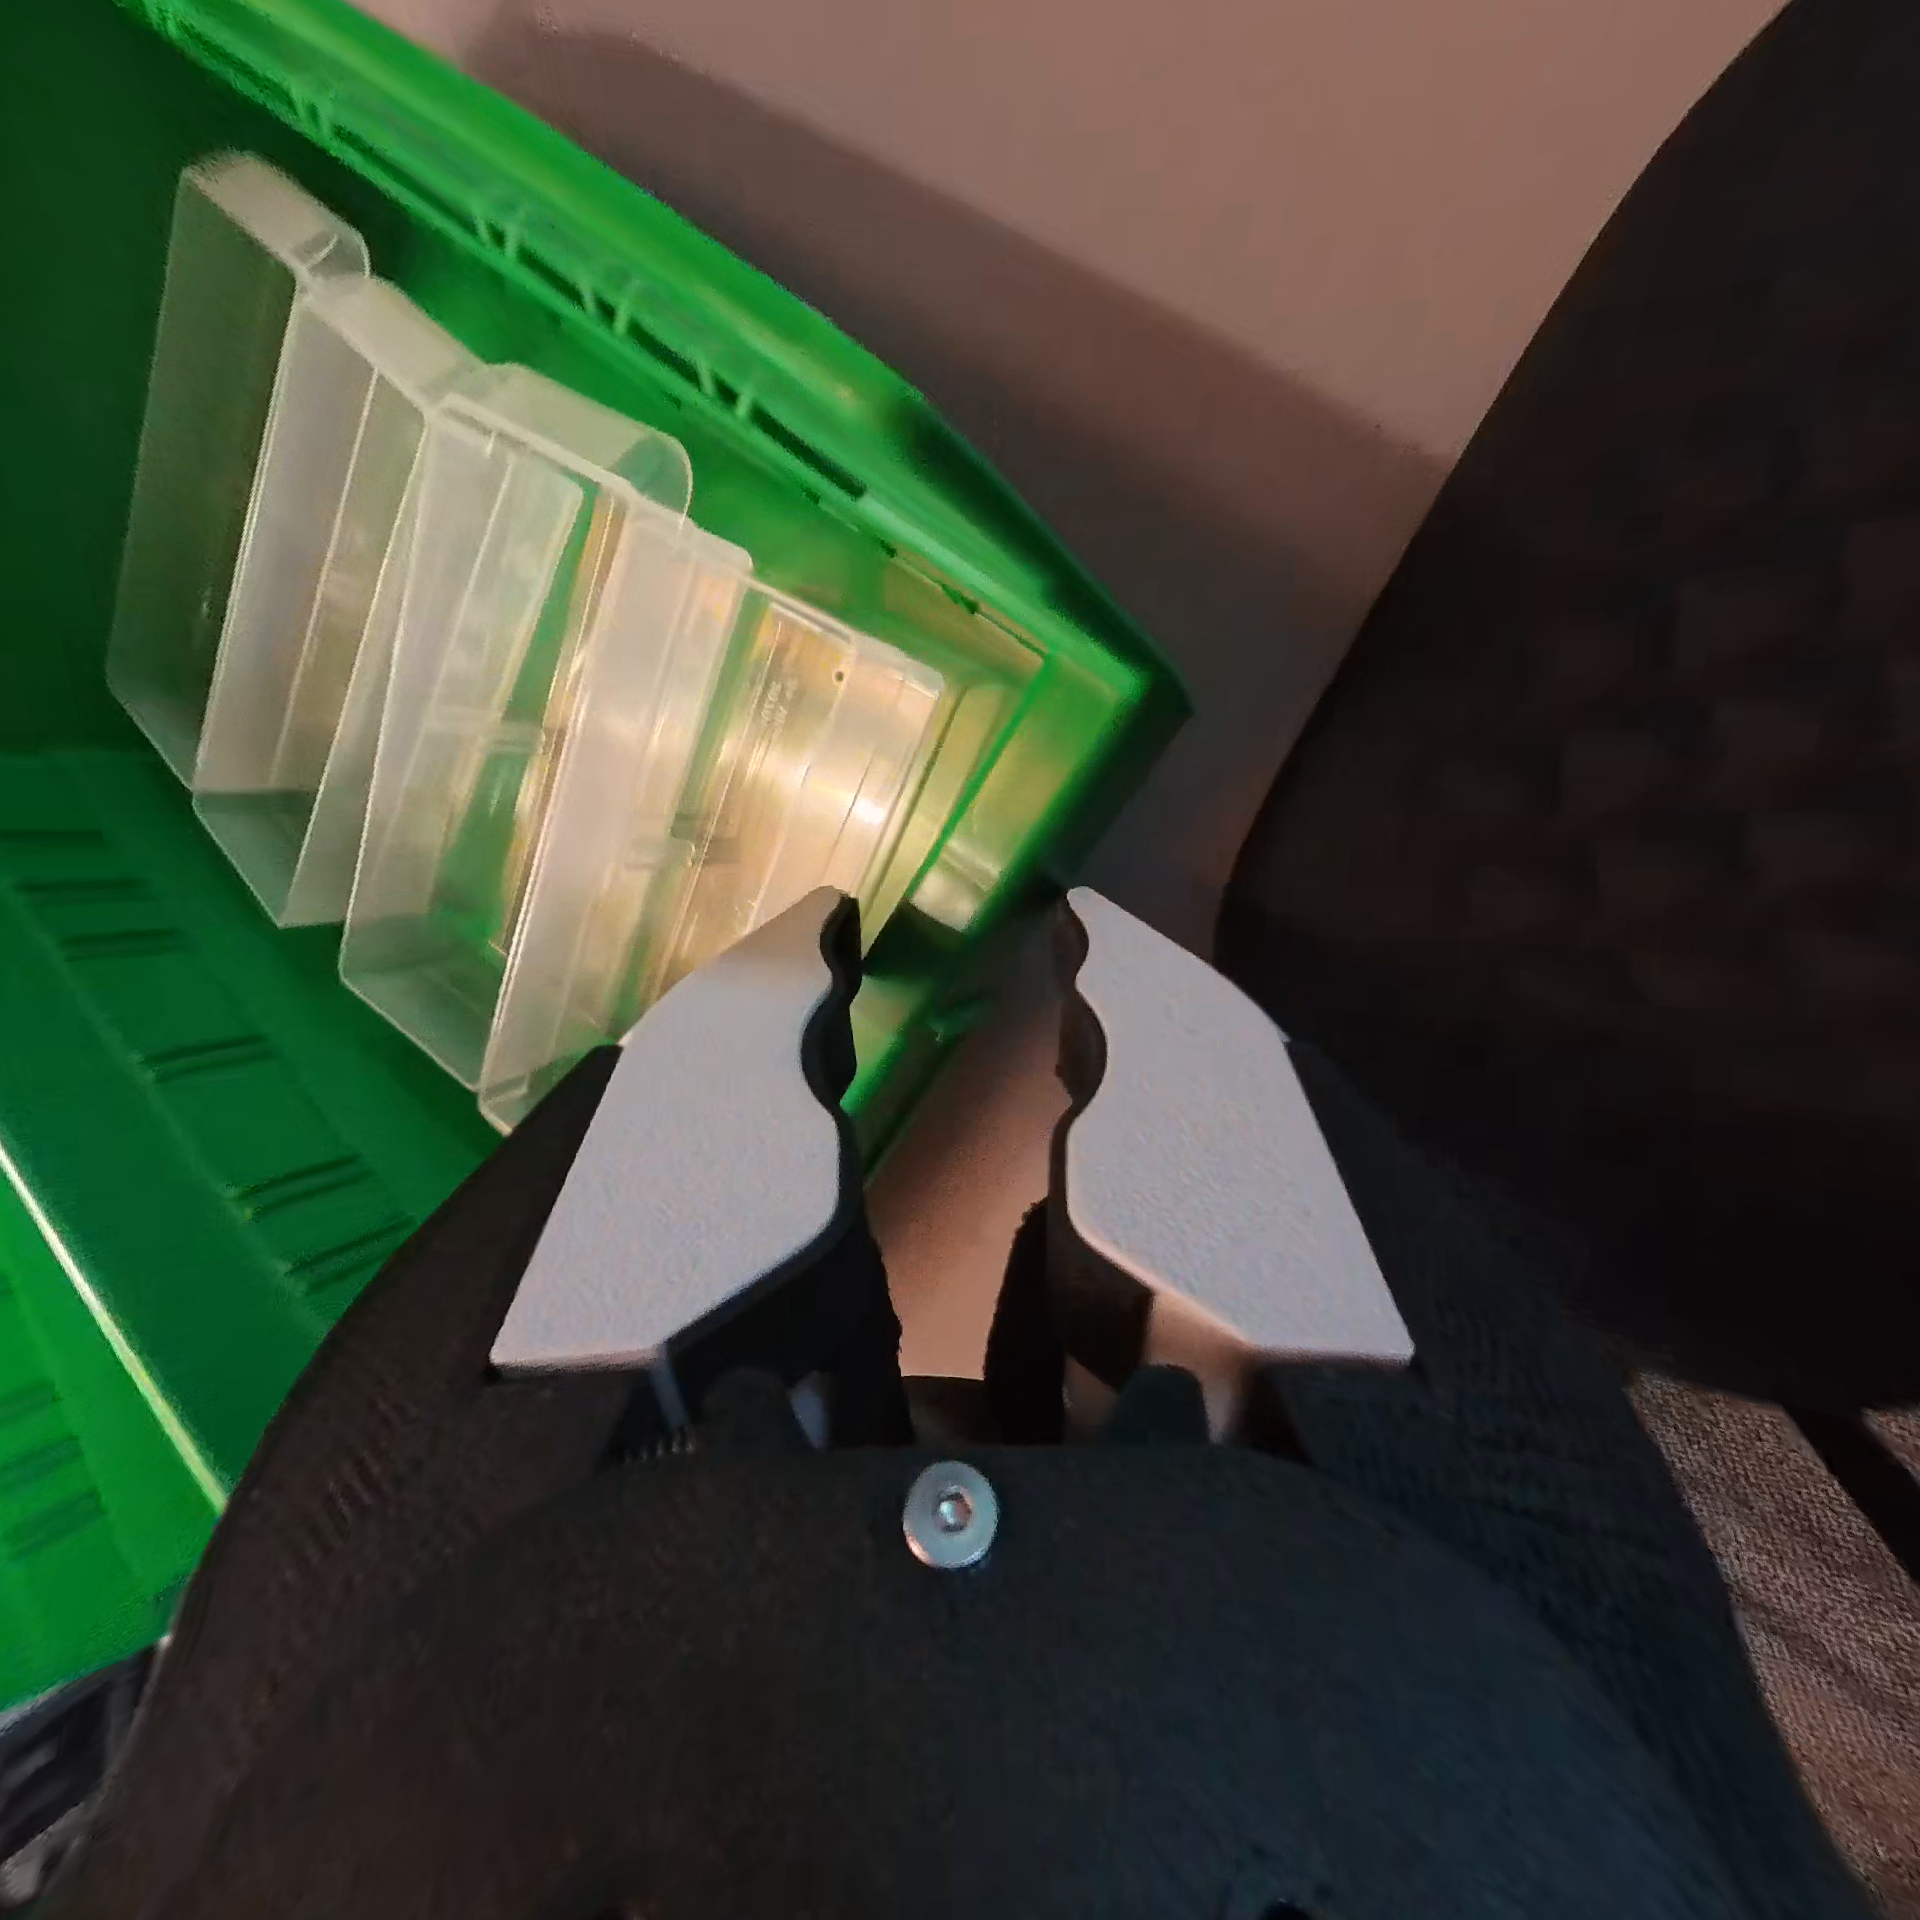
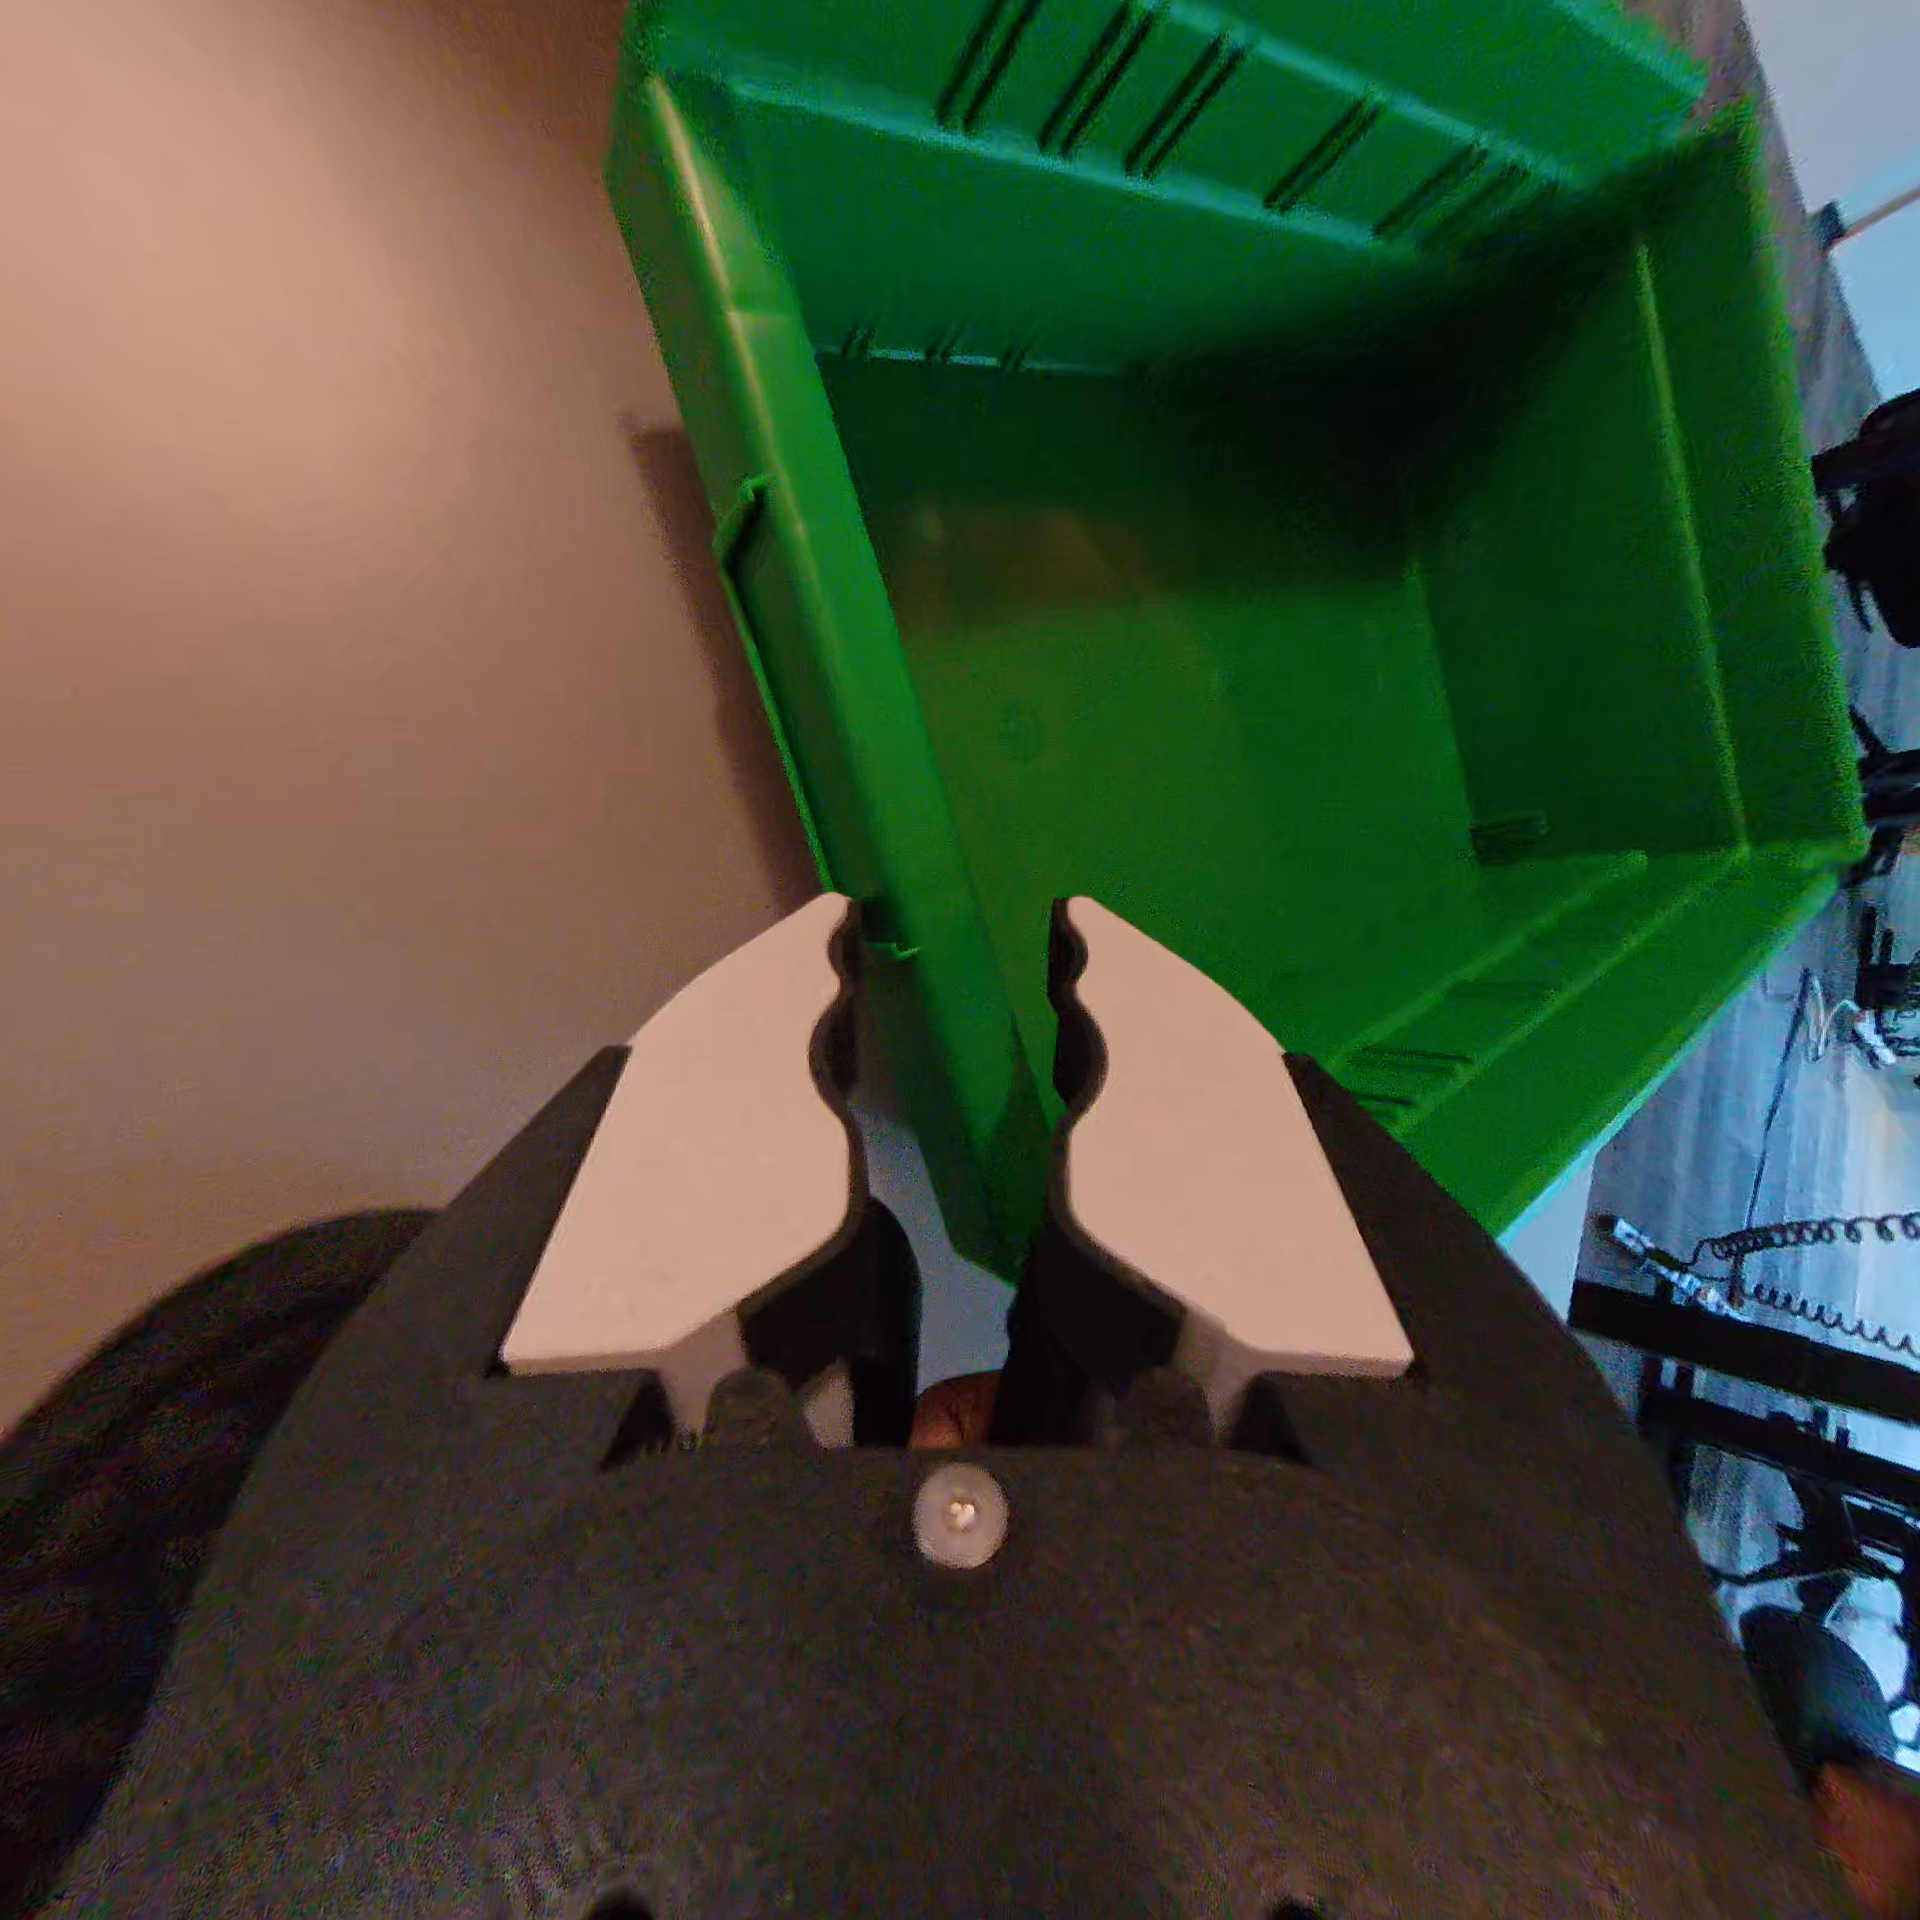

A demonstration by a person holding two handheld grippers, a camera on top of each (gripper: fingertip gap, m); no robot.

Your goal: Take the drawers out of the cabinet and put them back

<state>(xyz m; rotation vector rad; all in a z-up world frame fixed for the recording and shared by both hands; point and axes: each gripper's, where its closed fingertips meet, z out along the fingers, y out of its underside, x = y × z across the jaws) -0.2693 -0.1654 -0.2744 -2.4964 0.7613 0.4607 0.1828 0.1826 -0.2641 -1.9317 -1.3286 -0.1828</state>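
In the left wrist view, several clear plastic drawers (image 1: 499, 665) lie overlapped in a row inside a green plastic box (image 1: 790, 374). My left gripper (image 1: 956, 914) is open at the box's near corner. The green wall sits between the fingers, with a gap beside the right finger (image 1: 1195, 1122). In the right wrist view, a green box (image 2: 1195, 675) shows an empty inside with slotted walls. It is tilted and off the ground. My right gripper (image 2: 956, 914) is shut on its near side wall, which fills the space between the fingers.
A beige wall (image 2: 312, 520) stands behind both boxes. A dark rounded seat back (image 1: 1610, 727) is at the right of the left wrist view. Black stands and coiled cables (image 2: 1787, 1299) are at the far right of the right wrist view.
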